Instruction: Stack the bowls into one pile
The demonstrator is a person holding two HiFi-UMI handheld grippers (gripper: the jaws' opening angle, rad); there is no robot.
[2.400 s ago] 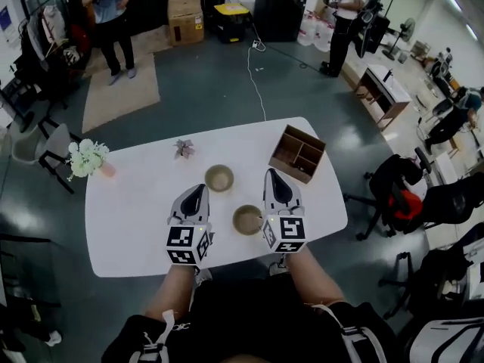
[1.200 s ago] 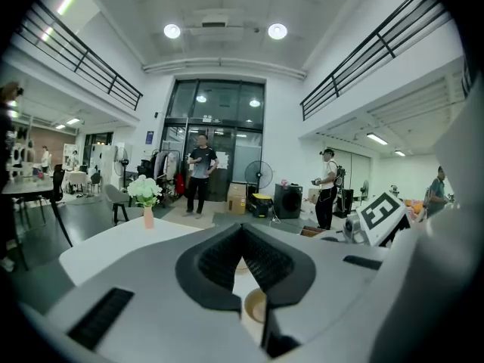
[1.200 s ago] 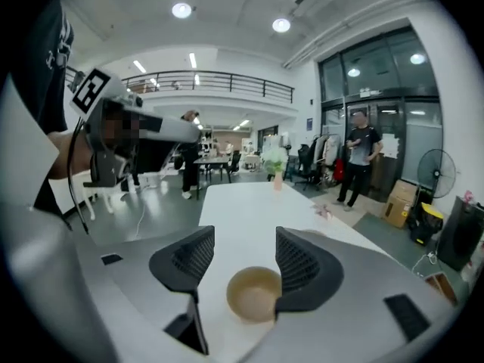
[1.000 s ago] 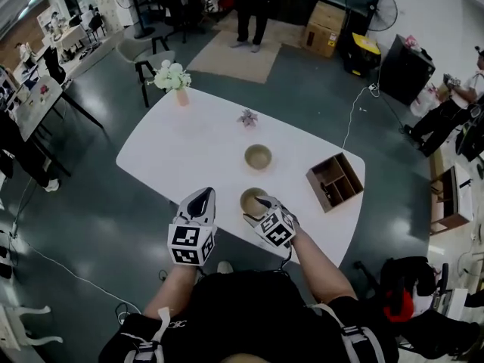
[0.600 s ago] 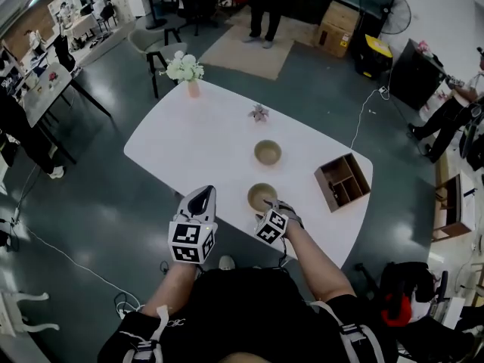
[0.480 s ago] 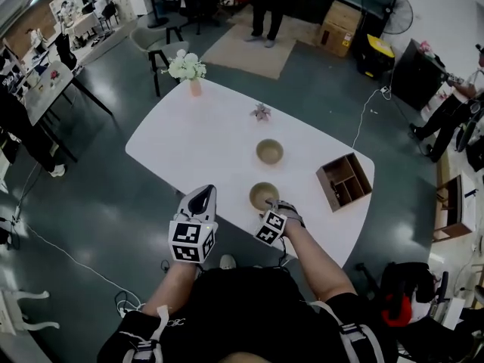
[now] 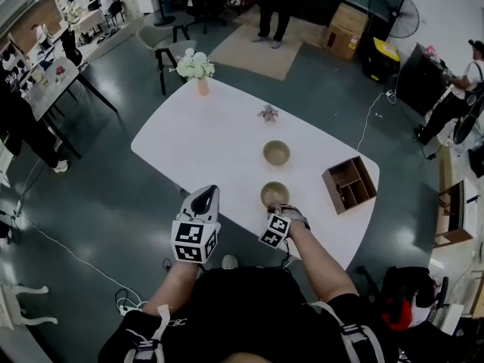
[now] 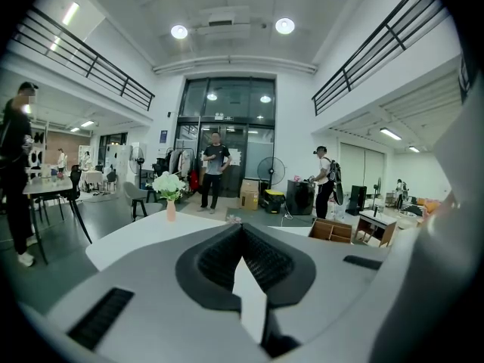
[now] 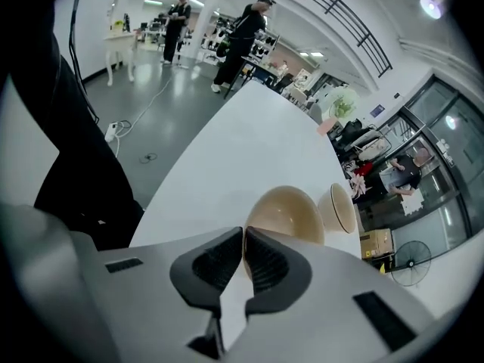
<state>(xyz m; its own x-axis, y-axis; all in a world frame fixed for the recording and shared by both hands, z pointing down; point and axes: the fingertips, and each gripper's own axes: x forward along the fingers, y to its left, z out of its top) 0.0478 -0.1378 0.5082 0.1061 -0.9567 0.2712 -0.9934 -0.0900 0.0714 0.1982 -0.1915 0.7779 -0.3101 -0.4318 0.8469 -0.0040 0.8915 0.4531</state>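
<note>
Two tan bowls stand apart on the white table (image 7: 204, 142): the far bowl (image 7: 277, 153) (image 9: 342, 206) and the near bowl (image 7: 274, 194) (image 9: 283, 214). My right gripper (image 7: 281, 209) (image 9: 243, 234) points steeply down at the near bowl's near rim. Its jaws have just been closing and now pinch that rim. My left gripper (image 7: 206, 192) (image 8: 242, 229) hovers over the table's near edge, left of the near bowl, shut with nothing in it.
A wooden divided box (image 7: 349, 184) (image 8: 330, 230) sits at the table's right end. A small plant (image 7: 268, 113) and a vase of white flowers (image 7: 195, 68) (image 8: 169, 191) stand at the far side. People stand on the floor beyond the table.
My right gripper has dropped and rolled onto the near bowl's near rim, and its jaws have shut there. The left gripper has hardly shifted. The head view has swung a little.
</note>
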